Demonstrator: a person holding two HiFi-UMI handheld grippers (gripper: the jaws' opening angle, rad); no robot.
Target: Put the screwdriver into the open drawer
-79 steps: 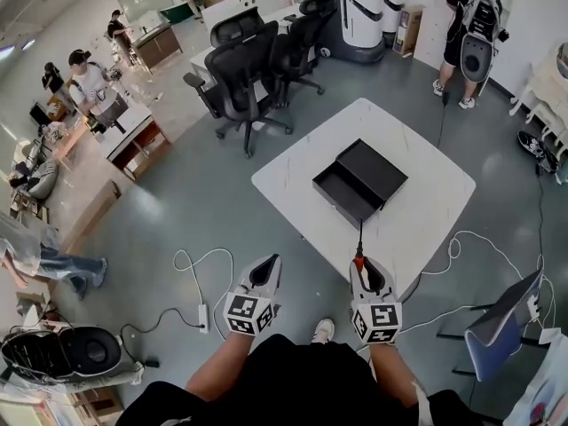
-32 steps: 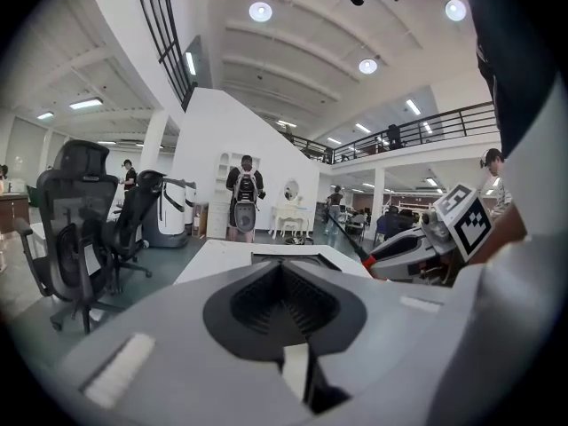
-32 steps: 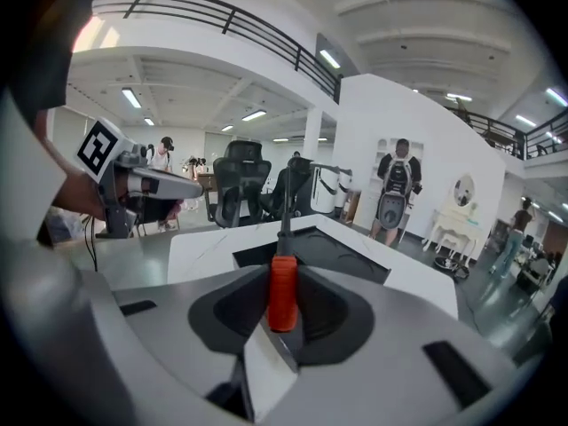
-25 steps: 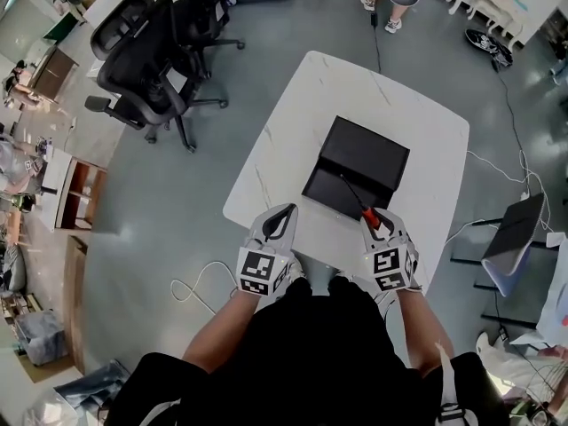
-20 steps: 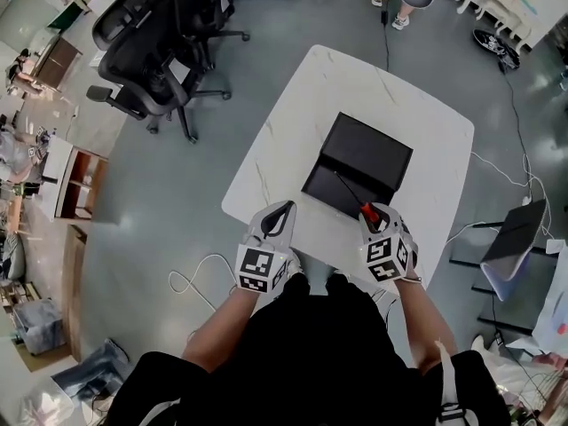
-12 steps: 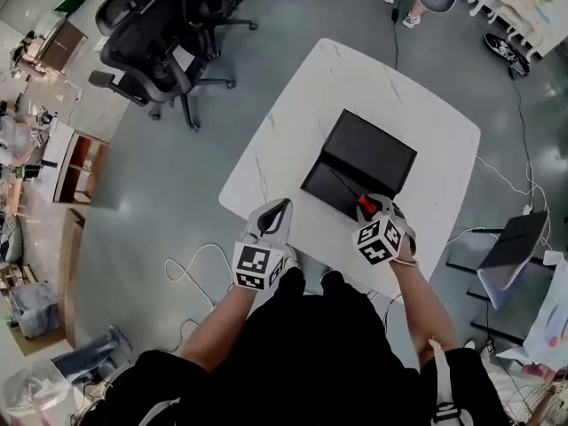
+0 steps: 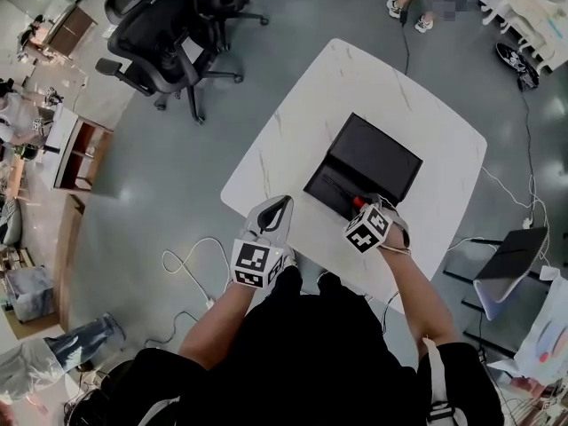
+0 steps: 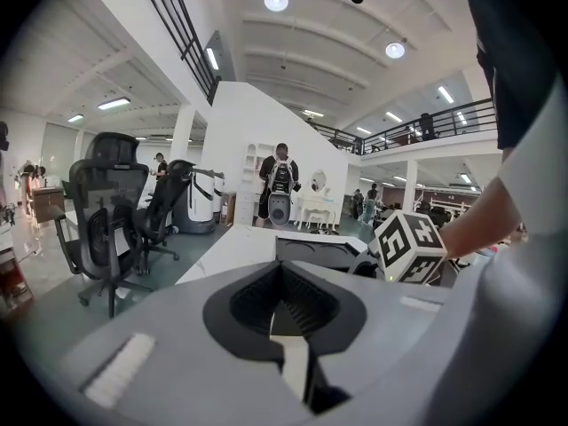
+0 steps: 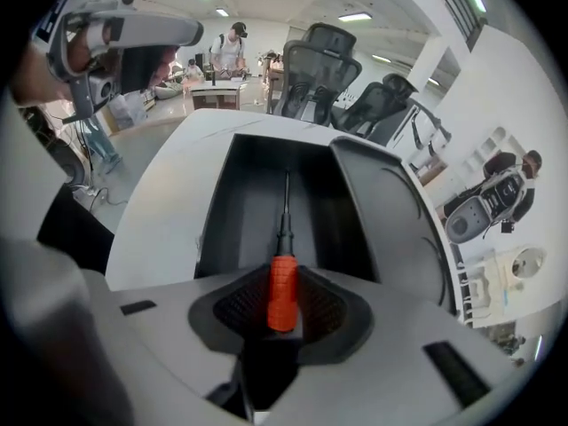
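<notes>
Orange-red plastic, the handle of the screwdriver [image 9: 282, 289], is being clamped between the black ribbed pads [image 9: 238, 311] of the right tongs [image 9: 282, 313]. The dark collar and thin metal shaft are being pointed straight ahead of the tongs, over the inside of the open drawer [image 9: 253, 193]. Whether the tip is touching the drawer's bottom cannot be told. In the head view, the right tongs are being held steeply nose-down at the near front edge of the drawer, with the marker cube [image 7: 365, 229] turned up towards the camera.

The drawer is being shown pulled out of a low black cabinet [image 7: 380, 156], which is standing on a white marbled surface [image 7: 355, 82]. No other object is being shown inside the drawer.

The left tongs [image 8: 282, 298] are being kept together with nothing between them. They are being held beside the near left edge of the surface, well apart from the drawer and pointing roughly level across it.

Black office chairs [image 7: 164, 29] are being seen on the grey floor [image 7: 177, 167] beyond the surface's far left side. A white cable [image 7: 189, 257] is lying looped on the floor below the left tongs. A person's legs [image 7: 408, 3] are being shown beyond the far edge.
</notes>
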